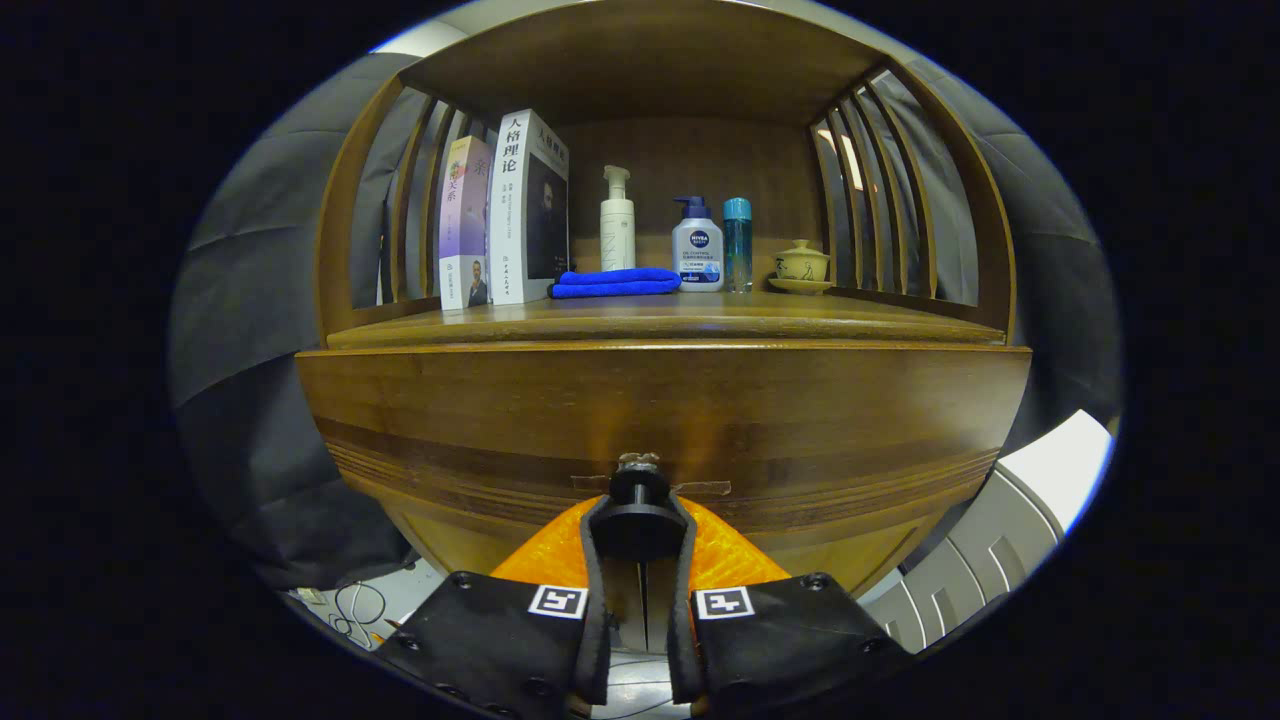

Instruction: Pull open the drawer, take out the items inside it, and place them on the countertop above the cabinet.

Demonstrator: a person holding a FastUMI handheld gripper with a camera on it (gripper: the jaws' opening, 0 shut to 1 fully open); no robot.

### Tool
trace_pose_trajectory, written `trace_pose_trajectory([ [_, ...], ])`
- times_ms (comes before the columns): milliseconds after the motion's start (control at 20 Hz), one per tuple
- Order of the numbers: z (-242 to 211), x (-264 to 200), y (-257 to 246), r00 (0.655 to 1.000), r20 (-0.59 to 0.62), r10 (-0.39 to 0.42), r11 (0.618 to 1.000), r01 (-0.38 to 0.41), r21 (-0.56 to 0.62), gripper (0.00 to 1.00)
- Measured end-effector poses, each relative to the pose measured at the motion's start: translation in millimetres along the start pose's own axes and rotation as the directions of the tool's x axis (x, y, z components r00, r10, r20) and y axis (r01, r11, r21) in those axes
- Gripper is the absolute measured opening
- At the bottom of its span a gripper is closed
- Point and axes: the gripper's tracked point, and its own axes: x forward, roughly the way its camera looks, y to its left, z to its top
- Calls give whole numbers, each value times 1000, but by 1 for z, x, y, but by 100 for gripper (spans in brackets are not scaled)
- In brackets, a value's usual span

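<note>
The gripper (pixel 638 530) pinches the dark drawer knob (pixel 639 492), one finger on either side, at the front of the wooden drawer (pixel 660 420) (its contents are hidden). Above, on the countertop (pixel 660 315), stand two books (pixel 505 215), a blue folded cloth (pixel 615 283), three bottles (pixel 697 245) and a small lidded cup (pixel 802 264).

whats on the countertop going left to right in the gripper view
purple book → white book → blue cloth → white pump bottle → blue-capped pump bottle → teal bottle → lidded teacup on saucer; hand-held gripper shut on drawer knob.
</note>
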Motion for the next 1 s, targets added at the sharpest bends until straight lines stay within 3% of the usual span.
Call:
trace_pose_trajectory([
  [300,-13,-38,2,1000,20,-1,1000,2,-13,25],
  [550,-24,-71,4,999,31,37,996,-34,-85,26],
  [1000,-42,-109,10,996,20,93,993,-91,-76,25],
])
